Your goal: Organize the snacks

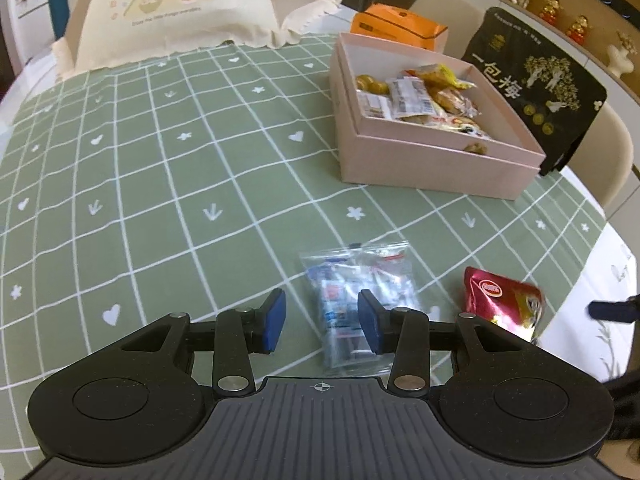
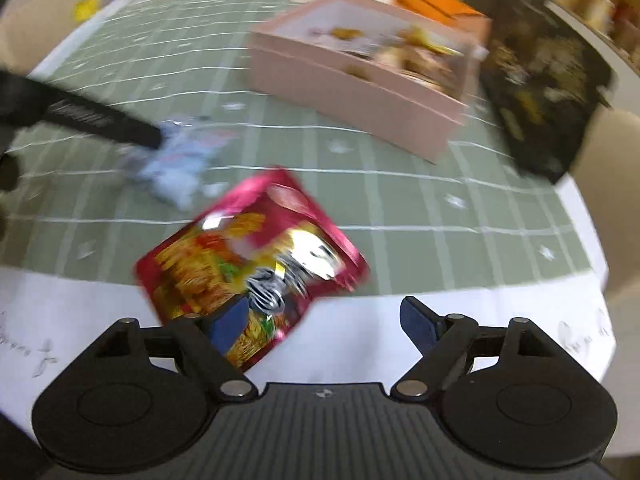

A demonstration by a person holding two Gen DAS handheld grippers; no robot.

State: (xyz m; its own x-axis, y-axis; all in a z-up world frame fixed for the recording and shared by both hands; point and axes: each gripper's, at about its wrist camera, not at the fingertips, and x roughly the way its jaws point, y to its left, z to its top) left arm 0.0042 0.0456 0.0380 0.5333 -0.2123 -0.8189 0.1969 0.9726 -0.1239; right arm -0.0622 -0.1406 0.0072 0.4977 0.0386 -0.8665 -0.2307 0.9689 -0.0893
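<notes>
A clear zip bag of small snacks (image 1: 360, 300) lies on the green checked tablecloth, just ahead of my open left gripper (image 1: 322, 320); its right pad overlaps the bag's edge. A red foil snack packet (image 1: 500, 300) lies to its right near the cloth's edge. In the blurred right wrist view the red packet (image 2: 256, 264) lies just ahead and left of my open right gripper (image 2: 324, 320), its left pad over the packet's near corner. The clear bag (image 2: 180, 164) lies beyond. A pink open box (image 1: 440, 160) holding several wrapped snacks stands further back; it also shows in the right wrist view (image 2: 352, 96).
An orange carton (image 1: 400, 26) and a black gift bag (image 1: 536, 92) stand behind and right of the pink box. A cream mesh food cover (image 1: 180, 8) stands at the back left. The table edge (image 1: 592, 308) is near the red packet. The left gripper's finger (image 2: 100, 120) shows at left.
</notes>
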